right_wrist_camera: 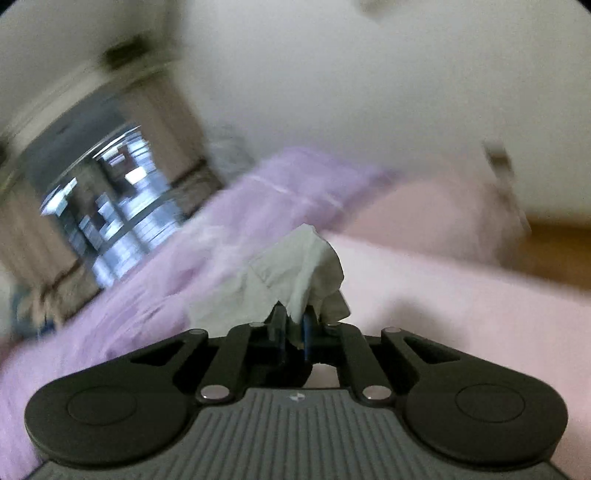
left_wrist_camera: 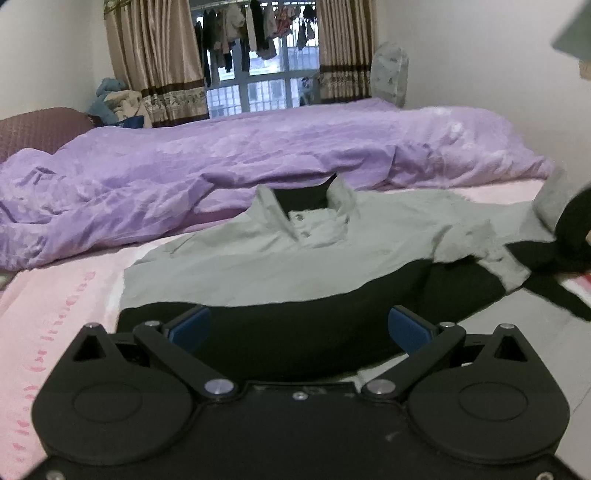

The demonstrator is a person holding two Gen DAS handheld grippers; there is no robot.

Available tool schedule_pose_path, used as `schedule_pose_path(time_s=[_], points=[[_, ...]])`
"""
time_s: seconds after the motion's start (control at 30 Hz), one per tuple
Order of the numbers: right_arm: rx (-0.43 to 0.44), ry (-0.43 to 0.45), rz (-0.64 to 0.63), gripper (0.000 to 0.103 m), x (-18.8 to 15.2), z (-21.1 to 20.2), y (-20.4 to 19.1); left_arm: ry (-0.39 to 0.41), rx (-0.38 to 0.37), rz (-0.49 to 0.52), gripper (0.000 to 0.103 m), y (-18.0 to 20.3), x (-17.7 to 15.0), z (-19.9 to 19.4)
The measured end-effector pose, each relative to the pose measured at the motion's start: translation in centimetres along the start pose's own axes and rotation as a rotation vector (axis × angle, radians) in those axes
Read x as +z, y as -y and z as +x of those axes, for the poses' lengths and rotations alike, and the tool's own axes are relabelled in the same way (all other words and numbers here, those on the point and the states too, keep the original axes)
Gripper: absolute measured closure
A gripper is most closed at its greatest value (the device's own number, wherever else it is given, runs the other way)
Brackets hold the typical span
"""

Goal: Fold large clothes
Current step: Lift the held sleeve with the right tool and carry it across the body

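Note:
A grey and black collared shirt point(left_wrist_camera: 295, 254) lies flat on the pink bed sheet point(left_wrist_camera: 55, 306), collar toward the purple duvet. My left gripper point(left_wrist_camera: 299, 325) hovers open over the shirt's black lower part, its blue pads wide apart with nothing between them. At the right edge of the left wrist view, the shirt's right sleeve point(left_wrist_camera: 554, 199) is lifted off the bed. In the blurred right wrist view, my right gripper point(right_wrist_camera: 293, 332) is shut on a bunched grey piece of that shirt's sleeve point(right_wrist_camera: 295, 269), held above the sheet.
A rumpled purple duvet point(left_wrist_camera: 221, 162) covers the far half of the bed. Behind it are curtains point(left_wrist_camera: 155, 55), a window with hanging clothes point(left_wrist_camera: 258, 33) and a white wall. A maroon cushion point(left_wrist_camera: 40, 129) sits far left. A wooden floor point(right_wrist_camera: 554, 243) shows at right.

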State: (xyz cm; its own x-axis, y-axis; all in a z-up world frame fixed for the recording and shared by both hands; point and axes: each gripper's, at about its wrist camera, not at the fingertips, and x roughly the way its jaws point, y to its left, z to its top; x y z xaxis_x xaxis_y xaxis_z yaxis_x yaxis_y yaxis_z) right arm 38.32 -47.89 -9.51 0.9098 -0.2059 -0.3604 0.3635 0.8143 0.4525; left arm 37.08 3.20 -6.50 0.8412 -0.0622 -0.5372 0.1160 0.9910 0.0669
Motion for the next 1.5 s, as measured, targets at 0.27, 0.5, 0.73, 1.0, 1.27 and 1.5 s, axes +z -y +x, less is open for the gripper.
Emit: schedule_pose_path(time_s=[0.27, 0.5, 0.73, 1.0, 1.27, 1.5], points=[[0.180, 0.013, -0.303, 0.096, -4.0, -5.2, -14.9, -0.108, 0.081, -0.064, 0.000, -5.8, 0.2, 1.0], [0.259, -0.041, -0.445, 0.097, -10.4, -8.3, -24.9, -0.101, 0.133, -0.157, 0.000, -9.7, -1.3, 2.3], [0.299, -0.136, -0.546, 0.097, -18.2, -10.9, -33.4, -0.121, 0.130, -0.179, 0.000, -11.3, -1.9, 2.7], [0.375, -0.197, -0.515, 0.098, -22.4, -12.4, -39.3, -0.124, 0.161, -0.190, 0.000, -12.7, -2.1, 2.6], [0.447, -0.230, -0.476, 0.097, -24.3, -12.2, -42.7, -0.161, 0.279, -0.244, 0.000, -17.2, -2.8, 2.1], [0.467, -0.340, -0.465, 0.084, -28.3, -10.5, -43.1, -0.205, 0.317, -0.259, 0.000, -19.6, -4.3, 3.0]])
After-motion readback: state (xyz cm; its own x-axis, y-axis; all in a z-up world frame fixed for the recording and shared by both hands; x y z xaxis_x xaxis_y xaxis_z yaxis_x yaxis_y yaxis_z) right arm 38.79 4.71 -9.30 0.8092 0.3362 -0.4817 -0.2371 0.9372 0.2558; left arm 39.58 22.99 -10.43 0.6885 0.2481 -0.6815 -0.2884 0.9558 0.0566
